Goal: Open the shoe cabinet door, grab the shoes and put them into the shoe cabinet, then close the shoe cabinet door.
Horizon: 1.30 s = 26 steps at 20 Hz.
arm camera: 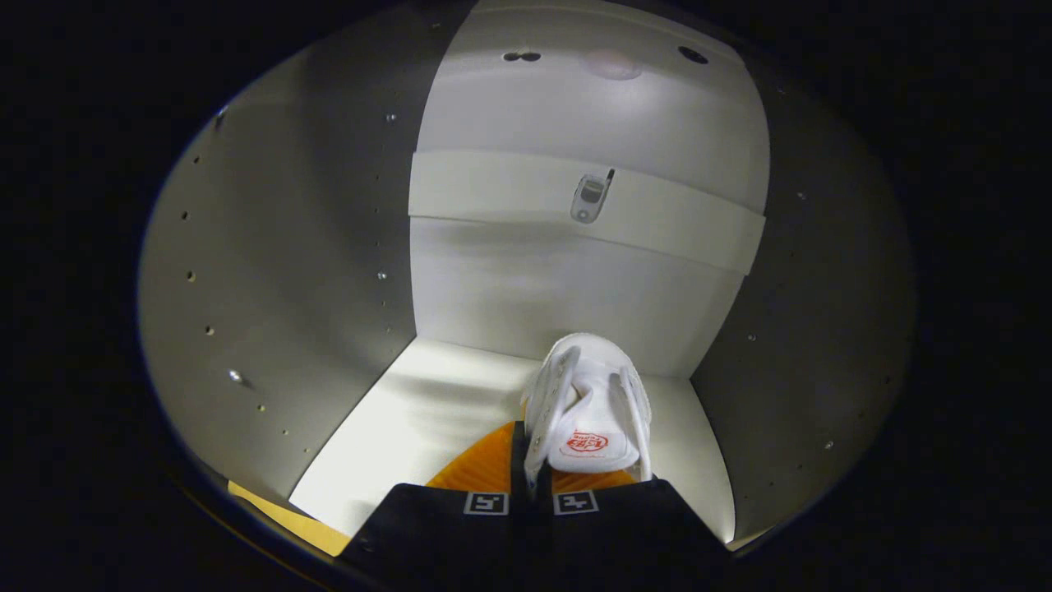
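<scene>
Gripper view: fingers pinch soft white shoe inside smooth cabinet.

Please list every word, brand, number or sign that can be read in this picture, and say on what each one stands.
Red printed mark on the tongue of the white lace-up shoe: too blurred to read.
Two square black-and-white markers on the gripper: patterns, no words.
White cabinet interior: no text.

The camera rides on the gripper and looks forward, deep inside the cabinet, close to its floor and back wall.
</scene>
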Each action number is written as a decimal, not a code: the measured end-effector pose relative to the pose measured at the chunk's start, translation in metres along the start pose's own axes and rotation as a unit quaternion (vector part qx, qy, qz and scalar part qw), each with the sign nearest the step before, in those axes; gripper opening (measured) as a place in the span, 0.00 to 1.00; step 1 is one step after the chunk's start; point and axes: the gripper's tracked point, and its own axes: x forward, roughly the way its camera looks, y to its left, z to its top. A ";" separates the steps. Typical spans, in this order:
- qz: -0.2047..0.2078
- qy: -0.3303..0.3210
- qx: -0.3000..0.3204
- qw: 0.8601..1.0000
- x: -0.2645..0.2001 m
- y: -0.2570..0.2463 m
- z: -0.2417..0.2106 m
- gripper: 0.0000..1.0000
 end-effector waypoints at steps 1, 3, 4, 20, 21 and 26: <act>-0.002 0.006 -0.005 1.000 0.005 0.001 -0.004 0.05; -0.004 0.019 -0.009 1.000 0.011 0.003 -0.012 0.05; -0.007 0.021 -0.005 1.000 0.011 0.004 -0.013 0.05; 0.012 0.007 0.070 0.997 -0.057 0.018 -0.016 0.89; 0.007 -0.001 0.074 0.997 -0.068 0.014 -0.012 0.99; -0.003 -0.058 0.080 0.995 -0.135 0.002 0.012 0.99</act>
